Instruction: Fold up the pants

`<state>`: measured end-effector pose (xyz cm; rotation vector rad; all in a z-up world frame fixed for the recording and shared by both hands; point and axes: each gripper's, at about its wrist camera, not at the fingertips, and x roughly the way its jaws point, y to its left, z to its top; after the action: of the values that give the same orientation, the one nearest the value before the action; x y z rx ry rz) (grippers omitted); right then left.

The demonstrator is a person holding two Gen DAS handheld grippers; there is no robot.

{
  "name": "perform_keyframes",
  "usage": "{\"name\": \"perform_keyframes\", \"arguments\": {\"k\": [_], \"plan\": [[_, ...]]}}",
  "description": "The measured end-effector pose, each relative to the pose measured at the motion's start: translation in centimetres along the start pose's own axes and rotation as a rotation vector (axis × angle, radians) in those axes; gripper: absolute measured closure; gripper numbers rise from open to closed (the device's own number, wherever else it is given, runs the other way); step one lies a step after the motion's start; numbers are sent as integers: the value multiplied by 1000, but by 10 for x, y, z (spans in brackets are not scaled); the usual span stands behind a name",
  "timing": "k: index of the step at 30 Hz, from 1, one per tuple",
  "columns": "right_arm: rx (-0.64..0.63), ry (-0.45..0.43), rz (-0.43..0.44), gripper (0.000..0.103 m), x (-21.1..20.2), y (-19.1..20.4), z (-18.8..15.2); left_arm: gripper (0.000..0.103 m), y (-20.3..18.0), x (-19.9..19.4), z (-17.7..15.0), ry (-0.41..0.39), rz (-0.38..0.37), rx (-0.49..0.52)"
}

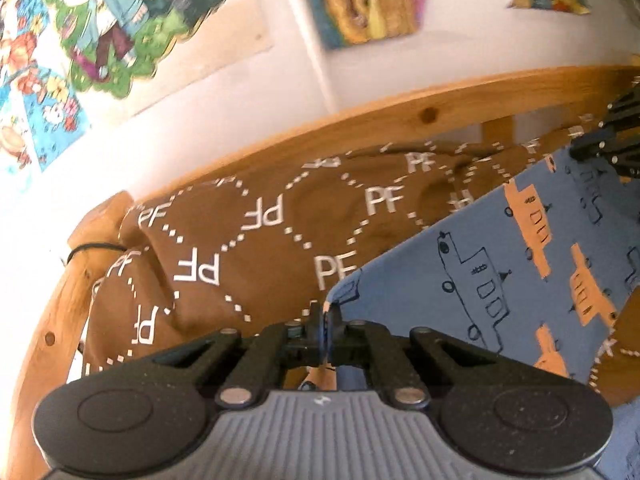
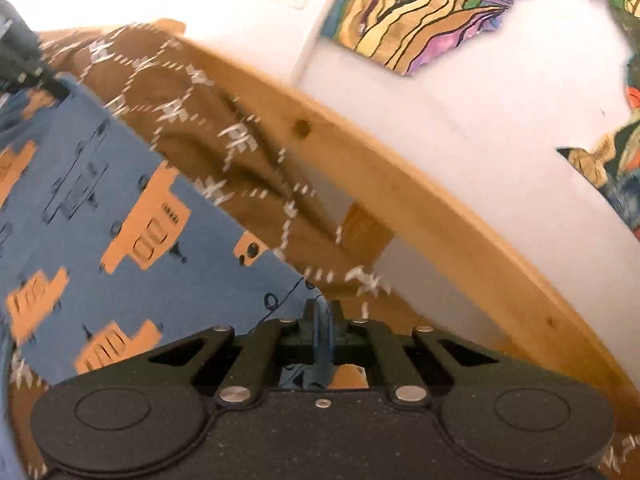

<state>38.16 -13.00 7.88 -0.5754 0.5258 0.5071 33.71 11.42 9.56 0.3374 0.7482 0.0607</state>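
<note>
- I have the left gripper [image 1: 325, 322] pressed together on a corner of the blue pants [image 1: 500, 264]; the cloth edge runs up between the two fingers.
- I have the right gripper [image 2: 322, 320] likewise pinching the pants [image 2: 120, 208] at another corner, with blue cloth caught between its closed fingers.
- The pants, printed with orange and outlined boats, stretch as a raised sheet between the two grippers. In the left wrist view, the right gripper [image 1: 612, 148] shows at the far end of that stretched edge.
- Landmark: the brown bedspread [image 1: 248, 240] with the white "PF" pattern. The pants hang just above it, and their lower part appears to rest on it, though I cannot confirm contact.
- Beyond the bedspread stands the wooden bed rail [image 1: 400, 116], and beyond that a white wall with coloured posters [image 1: 368, 0].
- Progress, as I judge it: both grips are secured and the cloth is lifted, so the pick-up is done.
- No finished fold is visible. Carrying the held edge over, laying it down and any further folds are all still to do.
- The right wrist view is blurred, so fine detail there is uncertain.
</note>
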Motion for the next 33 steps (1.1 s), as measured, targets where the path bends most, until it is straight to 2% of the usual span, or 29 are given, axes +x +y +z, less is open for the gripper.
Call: {"name": "perform_keyframes", "arguments": {"k": [3,6,7,8,9,10,13,16,19,22,23,24,25,26,27,29,31,33], "plan": [[2,31,-10,100,33,5,6,100,0,19,0,50,17,-9],[21,61,3,96,54,11,1,88,6,26,-4,63,2,-15],[30,61,11,88,57,12,-2,80,11,25,-4,54,-18,-24],[46,52,18,84,56,10,-3,53,17,22,-4,42,-33,-36],[63,39,32,71,54,7,-3,35,25,16,-4,18,-43,-51],[78,19,51,59,51,3,-2,33,32,9,-6,-7,-44,-60],[70,-47,123,36,42,-2,7,33,55,-6,-6,-41,-69,-69],[43,-82,178,30,38,1,21,30,67,-16,-7,-59,-136,-93],[16,-56,223,30,45,9,33,30,71,-20,-12,-51,-197,-91],[-52,12,246,31,59,19,36,31,58,-18,-16,-25,-228,-16],[-56,31,254,31,65,19,36,35,50,-15,-16,-4,-206,30],[-49,51,263,33,70,18,38,50,42,-10,-16,24,-167,74],[-35,66,267,35,74,17,38,60,36,-5,-16,53,-129,106],[-20,74,270,36,77,15,38,77,33,1,-16,84,-111,118],[-3,81,270,40,79,13,39,87,34,5,-15,108,-125,95],[28,90,276,54,81,11,41,92,38,7,-14,119,-167,41],[38,97,288,67,80,10,43,93,39,6,-15,114,-164,44],[21,108,296,74,77,11,44,95,38,4,-16,113,-155,61]]}}
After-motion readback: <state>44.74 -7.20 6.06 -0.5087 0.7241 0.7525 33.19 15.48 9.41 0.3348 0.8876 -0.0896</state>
